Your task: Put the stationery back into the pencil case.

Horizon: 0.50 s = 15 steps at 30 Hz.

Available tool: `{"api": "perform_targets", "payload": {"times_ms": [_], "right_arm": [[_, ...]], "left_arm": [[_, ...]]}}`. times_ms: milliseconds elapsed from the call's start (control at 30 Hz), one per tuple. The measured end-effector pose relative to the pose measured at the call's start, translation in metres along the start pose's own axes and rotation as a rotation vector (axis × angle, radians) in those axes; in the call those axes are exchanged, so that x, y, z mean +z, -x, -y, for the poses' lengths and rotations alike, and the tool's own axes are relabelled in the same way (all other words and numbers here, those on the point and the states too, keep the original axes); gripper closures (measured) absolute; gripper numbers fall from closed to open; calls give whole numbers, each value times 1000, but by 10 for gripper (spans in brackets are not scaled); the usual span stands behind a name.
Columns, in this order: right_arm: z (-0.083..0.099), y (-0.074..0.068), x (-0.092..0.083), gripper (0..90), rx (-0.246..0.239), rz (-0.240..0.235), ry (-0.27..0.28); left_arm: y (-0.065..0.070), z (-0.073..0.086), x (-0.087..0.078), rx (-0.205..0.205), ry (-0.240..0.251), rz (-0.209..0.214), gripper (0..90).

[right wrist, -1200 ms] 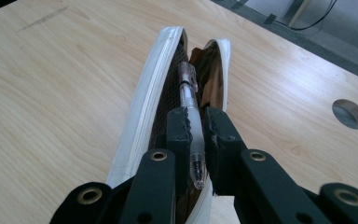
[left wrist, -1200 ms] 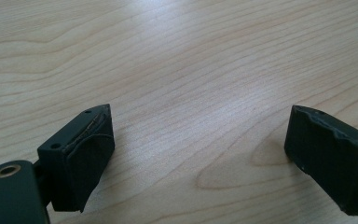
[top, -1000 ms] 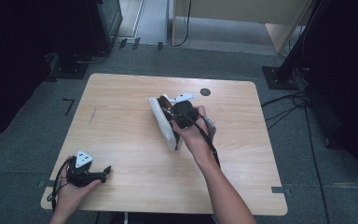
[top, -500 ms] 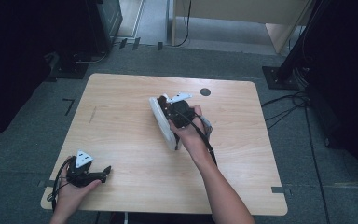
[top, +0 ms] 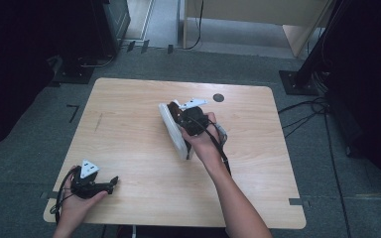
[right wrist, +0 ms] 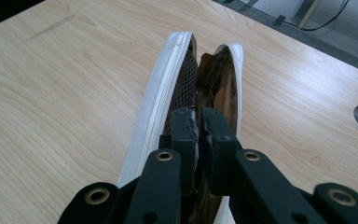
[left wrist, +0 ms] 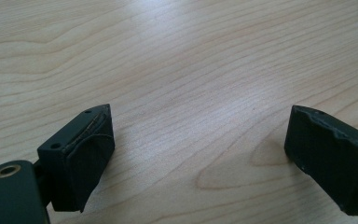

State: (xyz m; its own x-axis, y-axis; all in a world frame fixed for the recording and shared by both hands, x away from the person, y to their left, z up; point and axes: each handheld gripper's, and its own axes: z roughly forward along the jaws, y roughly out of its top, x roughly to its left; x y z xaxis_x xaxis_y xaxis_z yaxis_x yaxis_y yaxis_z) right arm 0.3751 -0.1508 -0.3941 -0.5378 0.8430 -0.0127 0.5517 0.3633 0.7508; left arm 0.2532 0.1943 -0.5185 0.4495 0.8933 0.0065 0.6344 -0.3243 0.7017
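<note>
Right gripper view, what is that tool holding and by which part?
The right tool is shut on a white pouch, pinching something thin at its open top; exactly what cannot be told.

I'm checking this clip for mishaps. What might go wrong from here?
The right hand-held gripper pinches only a thin inner part of the white pouch, so that part could slip out or tear if lifted. The left hand-held gripper rests open at the table's near corner, so nothing steadies the pouch.

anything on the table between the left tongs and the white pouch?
Nothing: in the high view only bare wood of the table lies between the left tongs, near the front corner, and the white pouch mid-table.
</note>
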Motion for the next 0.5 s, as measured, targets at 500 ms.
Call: {"api": "perform_targets", "payload": {"times_ms": [500], "right_arm": [[16,4,-38,832,21,-59,79]], "left_arm": [[0,0,0,0,0,-1,86]]}}
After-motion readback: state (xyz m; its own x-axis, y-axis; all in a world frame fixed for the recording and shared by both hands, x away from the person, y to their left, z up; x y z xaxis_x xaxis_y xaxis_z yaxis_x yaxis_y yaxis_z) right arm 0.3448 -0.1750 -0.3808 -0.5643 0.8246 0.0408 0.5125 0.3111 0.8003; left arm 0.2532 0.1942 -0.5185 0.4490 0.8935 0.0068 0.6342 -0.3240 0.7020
